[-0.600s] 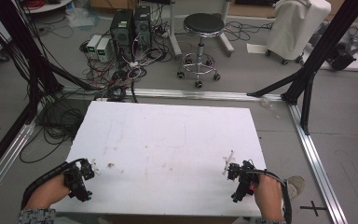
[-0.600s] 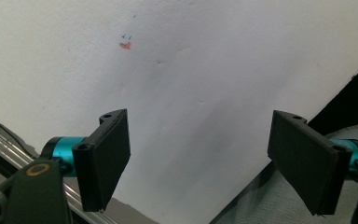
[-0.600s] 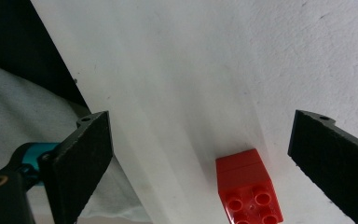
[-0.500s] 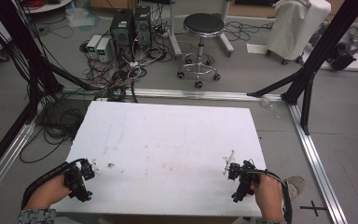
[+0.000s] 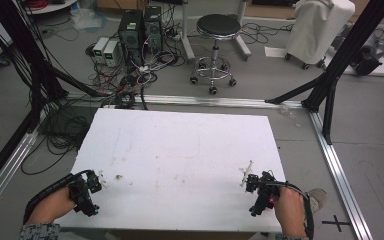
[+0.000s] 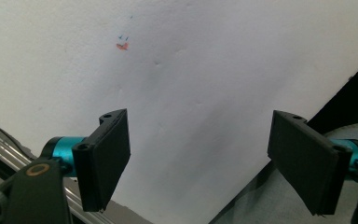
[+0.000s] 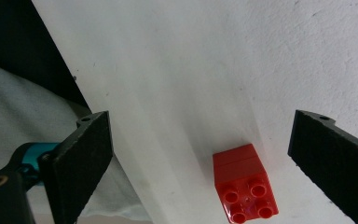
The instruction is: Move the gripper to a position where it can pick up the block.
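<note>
A small red brick (image 7: 244, 191) with four studs lies on the white table (image 7: 242, 70). It sits between the jaws of my right gripper (image 7: 203, 121), nearer the right jaw and touching neither. That gripper is open. In the high view the right gripper (image 5: 260, 189) is at the table's near right corner, held by a hand. My left gripper (image 5: 86, 189) is at the near left corner of the table (image 5: 180, 150). In the left gripper view the left gripper (image 6: 199, 128) is open wide over bare white table, with nothing between its jaws.
A small red and blue mark (image 6: 122, 45) is on the table ahead of the left gripper. Beyond the table's far edge stand a black stool (image 5: 215, 30), computer towers (image 5: 140, 27) and tangled cables (image 5: 125, 85). Aluminium rails (image 5: 337, 165) and black posts frame the table.
</note>
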Tool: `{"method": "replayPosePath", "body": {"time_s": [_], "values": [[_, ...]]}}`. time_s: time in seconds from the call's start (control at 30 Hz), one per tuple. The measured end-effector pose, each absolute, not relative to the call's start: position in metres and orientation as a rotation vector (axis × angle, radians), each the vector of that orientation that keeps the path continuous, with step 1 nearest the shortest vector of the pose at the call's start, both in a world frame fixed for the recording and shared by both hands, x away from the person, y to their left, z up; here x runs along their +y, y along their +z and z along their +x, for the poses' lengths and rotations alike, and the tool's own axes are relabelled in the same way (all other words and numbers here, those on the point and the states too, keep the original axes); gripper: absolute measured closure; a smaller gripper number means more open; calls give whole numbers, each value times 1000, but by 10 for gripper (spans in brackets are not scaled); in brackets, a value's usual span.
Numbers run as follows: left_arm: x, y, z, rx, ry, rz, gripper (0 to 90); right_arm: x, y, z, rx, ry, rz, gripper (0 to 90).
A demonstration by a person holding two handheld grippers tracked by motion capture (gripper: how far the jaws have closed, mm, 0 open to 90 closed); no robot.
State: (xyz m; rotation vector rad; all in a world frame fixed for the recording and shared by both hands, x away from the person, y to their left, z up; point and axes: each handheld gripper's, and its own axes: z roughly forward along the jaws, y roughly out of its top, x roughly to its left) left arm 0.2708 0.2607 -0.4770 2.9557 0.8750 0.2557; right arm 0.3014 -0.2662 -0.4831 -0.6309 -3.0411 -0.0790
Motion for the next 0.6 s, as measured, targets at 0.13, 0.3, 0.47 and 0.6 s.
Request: {"method": "replayPosePath", "body": {"time_s": [0.13,0.3,0.47,0.6], "values": [[261,-477,271,875,254,2955,213,-267,-483,302,-3046,-77,-623,59],[260,-477,271,876,254,2957,213,-269,-482,302,-3052,-68,-612,59],[260,-477,270,875,256,2955,214,-271,-482,302,-3064,-55,-612,59],[260,-477,271,874,250,2955,214,-273,-482,302,-3083,-37,-574,59]]}}
